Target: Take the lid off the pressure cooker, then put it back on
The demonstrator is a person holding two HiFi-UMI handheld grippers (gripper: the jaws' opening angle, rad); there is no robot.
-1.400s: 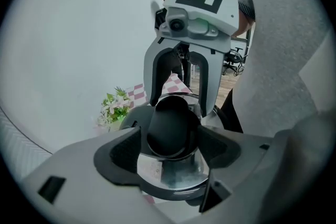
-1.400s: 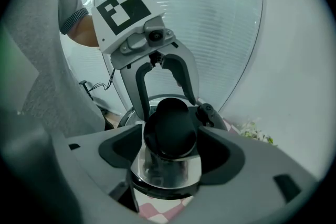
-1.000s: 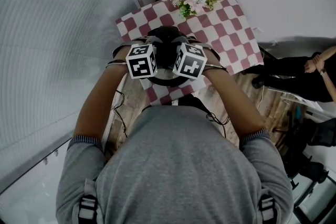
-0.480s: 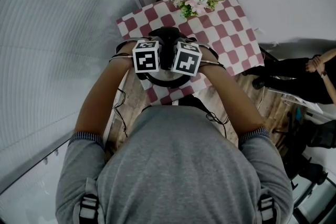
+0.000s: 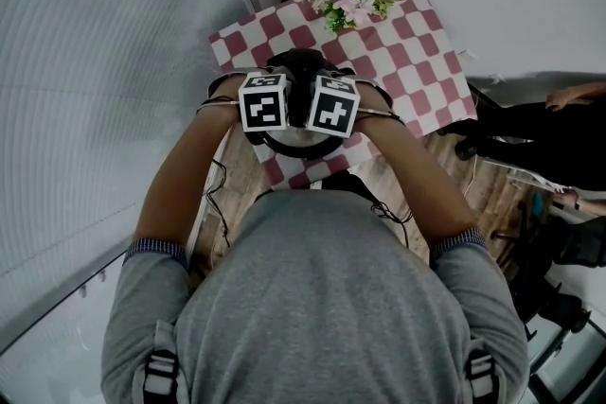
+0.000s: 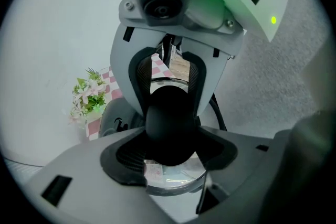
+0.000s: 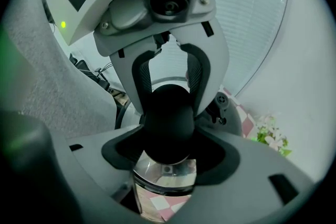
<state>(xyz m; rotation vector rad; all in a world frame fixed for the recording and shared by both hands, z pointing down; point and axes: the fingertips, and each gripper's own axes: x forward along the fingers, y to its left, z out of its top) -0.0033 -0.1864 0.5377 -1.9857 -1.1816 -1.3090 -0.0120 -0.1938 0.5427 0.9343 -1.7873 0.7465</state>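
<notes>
The pressure cooker (image 5: pixel 295 148) stands on the checked cloth, mostly hidden under my two marker cubes. Its black handle (image 5: pixel 301 63) sticks out at the far side. The black lid knob (image 6: pixel 168 123) rises from the shiny lid (image 6: pixel 169 182). My left gripper (image 6: pixel 169 150) and right gripper (image 7: pixel 167 153) meet over it from opposite sides. Both pairs of jaws have just been closing, with the knob (image 7: pixel 167 124) between them, and their pads now press its sides. In the head view the left gripper (image 5: pixel 275 114) and right gripper (image 5: pixel 322 116) stand close together, tips hidden.
A bunch of pink and white flowers (image 5: pixel 348 0) stands at the far end of the red-and-white checked table (image 5: pixel 417 47). A ribbed wall (image 5: pixel 104 90) runs along the left. A person in dark clothes (image 5: pixel 554 123) is at the right, over wooden flooring.
The two marker cubes have drawn closer together over the lid and shifted slightly towards the far side. The person at the right has moved an arm.
</notes>
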